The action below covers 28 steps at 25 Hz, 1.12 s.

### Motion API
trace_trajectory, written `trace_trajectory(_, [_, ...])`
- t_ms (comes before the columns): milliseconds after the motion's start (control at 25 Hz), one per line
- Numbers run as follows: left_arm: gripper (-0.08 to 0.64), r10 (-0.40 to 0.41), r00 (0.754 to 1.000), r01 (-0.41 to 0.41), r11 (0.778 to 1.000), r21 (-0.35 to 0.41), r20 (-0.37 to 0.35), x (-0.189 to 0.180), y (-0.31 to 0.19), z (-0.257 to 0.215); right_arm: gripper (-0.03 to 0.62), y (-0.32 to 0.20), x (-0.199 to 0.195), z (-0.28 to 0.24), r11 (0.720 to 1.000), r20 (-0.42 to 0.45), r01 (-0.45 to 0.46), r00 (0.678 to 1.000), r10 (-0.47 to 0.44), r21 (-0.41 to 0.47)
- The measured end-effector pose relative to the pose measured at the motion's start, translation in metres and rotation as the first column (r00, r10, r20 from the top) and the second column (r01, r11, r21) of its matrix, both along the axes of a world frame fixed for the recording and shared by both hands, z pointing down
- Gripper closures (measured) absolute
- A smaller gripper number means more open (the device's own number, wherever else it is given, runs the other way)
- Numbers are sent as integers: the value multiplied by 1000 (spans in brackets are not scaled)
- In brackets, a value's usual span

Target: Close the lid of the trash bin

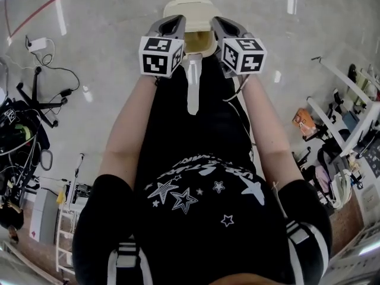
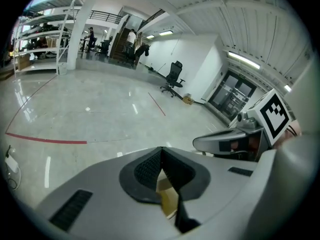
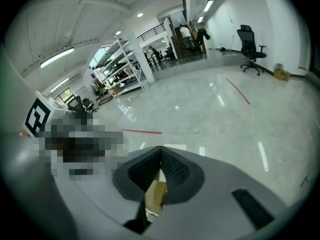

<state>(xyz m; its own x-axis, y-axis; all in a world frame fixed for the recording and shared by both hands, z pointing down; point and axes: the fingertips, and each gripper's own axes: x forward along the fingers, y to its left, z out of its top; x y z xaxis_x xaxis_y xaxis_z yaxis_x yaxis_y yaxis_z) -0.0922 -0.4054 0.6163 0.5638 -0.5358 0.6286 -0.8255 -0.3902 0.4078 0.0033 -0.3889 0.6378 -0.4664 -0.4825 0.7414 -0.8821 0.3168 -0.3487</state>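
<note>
A cream trash bin (image 1: pixel 189 8) stands on the floor ahead of me, between the two grippers. Its yellowish inside (image 1: pixel 200 41) shows below the pale top part; how the lid stands I cannot tell. My left gripper (image 1: pixel 177 20) hovers at the bin's left side and my right gripper (image 1: pixel 217 21) at its right side, both above it. In the left gripper view the left gripper (image 2: pixel 161 151) has its jaw tips together, with a bit of tan bin showing through the gap behind them. The right gripper (image 3: pixel 161 150) looks the same in its own view. Neither holds anything.
A narrow white strip (image 1: pixel 193 86) hangs in front of my black clothes. A power strip (image 1: pixel 37 43) with cables and a chair base (image 1: pixel 35 97) lie at the left. Racks (image 1: pixel 350 94) stand at the right, a white cart (image 1: pixel 68 218) at lower left. A red line (image 1: pixel 41 8) crosses the glossy floor.
</note>
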Motion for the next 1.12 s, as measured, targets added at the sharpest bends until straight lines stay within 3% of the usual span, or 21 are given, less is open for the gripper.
trace_trajectory(160, [549, 53, 999, -53, 998, -19, 2, 1, 23, 12, 586, 19, 4, 10, 996, 10, -91, 996, 91, -17])
trace_trajectory(520, [549, 118, 993, -117, 992, -47, 28, 2, 53, 36, 588, 56, 12, 33, 986, -11, -159, 987, 159, -38])
trace_trajectory(1120, [549, 31, 996, -19, 990, -139, 85, 26, 126, 83, 588, 102, 17, 88, 996, 28, -10, 1000, 13, -94])
